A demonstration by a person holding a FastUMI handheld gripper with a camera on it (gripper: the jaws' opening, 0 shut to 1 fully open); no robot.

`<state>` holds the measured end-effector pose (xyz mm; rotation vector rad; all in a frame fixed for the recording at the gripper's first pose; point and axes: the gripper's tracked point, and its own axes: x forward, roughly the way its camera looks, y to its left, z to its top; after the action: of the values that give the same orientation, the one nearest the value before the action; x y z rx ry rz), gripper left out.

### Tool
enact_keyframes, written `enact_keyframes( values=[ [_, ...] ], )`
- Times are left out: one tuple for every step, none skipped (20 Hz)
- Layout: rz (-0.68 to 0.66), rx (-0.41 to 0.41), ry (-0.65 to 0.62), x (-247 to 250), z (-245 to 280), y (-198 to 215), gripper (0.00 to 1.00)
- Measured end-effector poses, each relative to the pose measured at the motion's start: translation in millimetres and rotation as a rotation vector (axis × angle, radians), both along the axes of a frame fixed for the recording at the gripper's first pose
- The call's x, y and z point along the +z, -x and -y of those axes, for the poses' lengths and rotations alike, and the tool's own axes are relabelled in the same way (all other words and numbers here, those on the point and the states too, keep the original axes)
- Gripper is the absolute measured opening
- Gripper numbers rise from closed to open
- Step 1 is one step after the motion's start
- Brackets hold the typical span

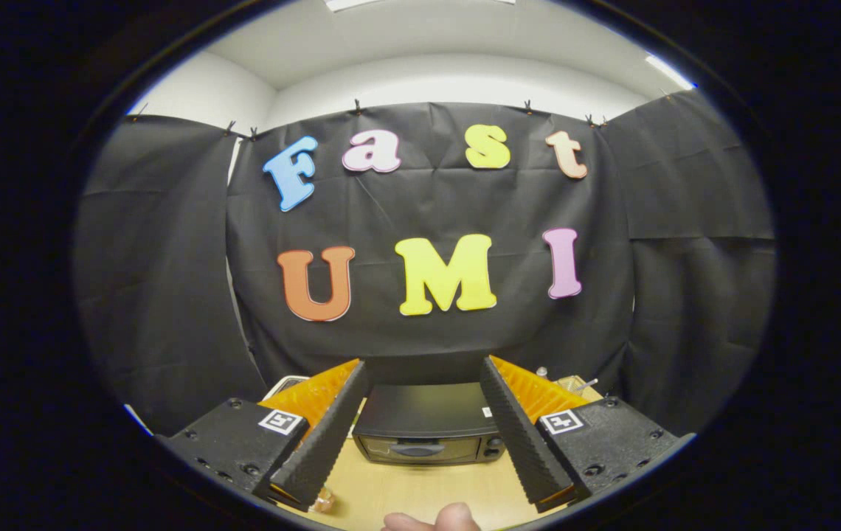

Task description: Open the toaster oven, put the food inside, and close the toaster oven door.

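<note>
Gripper is held level above the bench, jaws spread wide with nothing in them. Toaster oven sits just ahead between the fingers, door closed, black cloth wall behind.

Wooden table under toaster oven, perhaps clutter.

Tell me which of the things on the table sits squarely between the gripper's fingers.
The toaster oven, door closed, sits ahead between the open gripper fingers; the white dish and small bottle lie outside them.

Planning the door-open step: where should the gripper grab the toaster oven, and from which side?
Probably the horizontal bar handle along the top of the toaster oven door. Come from the front, slightly above: the door is shut and faces the open gripper, which is well short of it.
</note>
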<state>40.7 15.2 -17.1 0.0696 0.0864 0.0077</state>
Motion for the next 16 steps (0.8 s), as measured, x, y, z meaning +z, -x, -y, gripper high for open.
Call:
enact_keyframes(
  values=[
    [-0.009,-0.001,-0.01,-4.1,0.3,-2.8,1.0],
    [-0.016,-0.003,-0.018,-9.4,1.2,-5.3,1.0],
    [-0.025,0.0,-0.022,-13.3,1.1,-9.8,1.0],
    [-0.033,-0.002,-0.021,-20.5,1.8,-14.4,1.0],
    [-0.043,-0.004,-0.024,-27.7,3.5,-19.6,1.0],
    [-0.055,-0.006,-0.028,-37.8,2.9,-26.9,1.0],
    [-0.066,-0.009,-0.029,-48.0,2.8,-34.6,1.0],
    [-0.088,-0.01,-0.023,-61.4,2.7,-43.7,1.0],
    [-0.107,-0.007,-0.019,-71.0,0.9,-52.2,1.0],
    [-0.116,0.001,-0.014,-81.5,-3.1,-62.6,1.0],
    [-0.133,0.009,0.0,-91.0,-6.1,-74.1,1.0],
    [-0.141,0.012,0.015,-103.4,-8.5,-84.5,1.0],
    [-0.172,0.013,0.027,-119.4,-10.4,-95.9,1.0],
    [-0.195,0.017,0.03,-137.6,-13.3,-107.7,1.0],
    [-0.219,0.02,0.039,-154.4,-15.6,-118.0,1.0],
    [-0.249,0.02,0.049,-173.3,-17.3,-128.5,1.0]
  ],
)
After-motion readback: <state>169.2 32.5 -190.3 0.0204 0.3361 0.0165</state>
